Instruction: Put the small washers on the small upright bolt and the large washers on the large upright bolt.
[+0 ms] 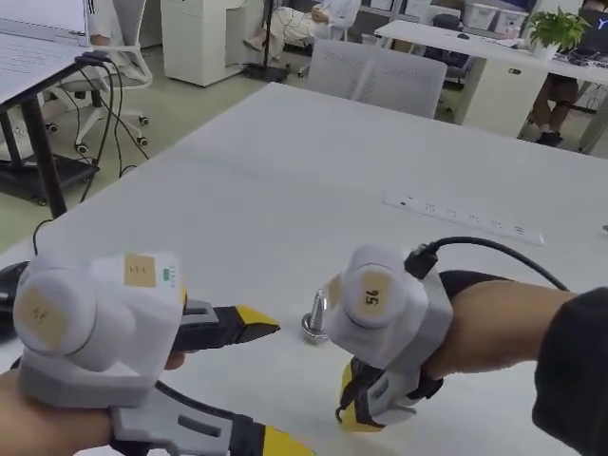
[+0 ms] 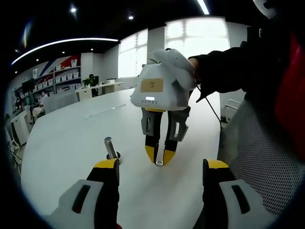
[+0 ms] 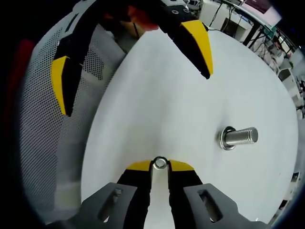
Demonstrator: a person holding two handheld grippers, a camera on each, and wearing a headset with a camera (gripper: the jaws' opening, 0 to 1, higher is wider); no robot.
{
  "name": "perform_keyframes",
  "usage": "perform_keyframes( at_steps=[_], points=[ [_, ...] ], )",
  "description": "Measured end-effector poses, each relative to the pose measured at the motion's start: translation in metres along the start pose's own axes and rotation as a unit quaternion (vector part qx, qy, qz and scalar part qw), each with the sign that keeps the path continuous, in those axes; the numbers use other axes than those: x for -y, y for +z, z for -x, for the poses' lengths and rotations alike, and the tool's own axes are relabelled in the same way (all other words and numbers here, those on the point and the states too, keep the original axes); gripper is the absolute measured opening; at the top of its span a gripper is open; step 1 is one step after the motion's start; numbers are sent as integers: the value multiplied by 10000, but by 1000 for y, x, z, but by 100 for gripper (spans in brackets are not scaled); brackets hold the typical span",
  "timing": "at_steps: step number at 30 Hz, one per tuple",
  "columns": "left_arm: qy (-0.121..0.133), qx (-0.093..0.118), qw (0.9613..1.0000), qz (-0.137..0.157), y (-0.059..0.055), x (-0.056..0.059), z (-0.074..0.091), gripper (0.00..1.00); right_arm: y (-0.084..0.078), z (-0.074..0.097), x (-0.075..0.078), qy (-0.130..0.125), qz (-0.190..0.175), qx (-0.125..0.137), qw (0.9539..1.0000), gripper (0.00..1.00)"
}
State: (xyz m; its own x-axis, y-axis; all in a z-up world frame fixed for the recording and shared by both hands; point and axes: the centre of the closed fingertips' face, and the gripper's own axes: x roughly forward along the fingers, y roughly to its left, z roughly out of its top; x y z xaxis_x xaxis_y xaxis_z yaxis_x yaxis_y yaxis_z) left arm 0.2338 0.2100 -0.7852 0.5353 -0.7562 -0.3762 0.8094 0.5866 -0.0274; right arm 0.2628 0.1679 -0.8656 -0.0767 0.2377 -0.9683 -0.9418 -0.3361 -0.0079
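Right hand-held gripper point(image 3: 160, 166) pinches a washer point(image 3: 160, 163) by its rim: thin, stiff, probably slippery. Bolt point(image 3: 238, 137) near its tips; left hand-held gripper point(image 1: 269, 382) spread.

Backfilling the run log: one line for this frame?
right gripper shut on small silver metal washer | left gripper open, empty | upright threaded steel bolt on white table, held washer not yet on it

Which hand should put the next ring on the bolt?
Right. The right tool pinches a small silver metal washer near the upright silver threaded bolt; the left tool is open and empty.
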Motion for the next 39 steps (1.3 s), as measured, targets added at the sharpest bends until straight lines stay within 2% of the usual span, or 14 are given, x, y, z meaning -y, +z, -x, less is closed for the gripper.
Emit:
perform_keyframes(
  at_steps=[13, 19, 39],
  points=[
    [-28, -9, 10000, 6, -1, 3, -1, 71, -26, 18, -4, -149, -221, -43, 9996, 14],
    [-44, -27, 10000, 6, -1, 5, -2, 71, -38, 26, -5, -201, -438, 30, 9988, 14],
    [-61, -96, 9999, 51, -4, 5, -4, 71, -88, 55, 5, -469, -1048, -9, 9934, 14]
  ],
)
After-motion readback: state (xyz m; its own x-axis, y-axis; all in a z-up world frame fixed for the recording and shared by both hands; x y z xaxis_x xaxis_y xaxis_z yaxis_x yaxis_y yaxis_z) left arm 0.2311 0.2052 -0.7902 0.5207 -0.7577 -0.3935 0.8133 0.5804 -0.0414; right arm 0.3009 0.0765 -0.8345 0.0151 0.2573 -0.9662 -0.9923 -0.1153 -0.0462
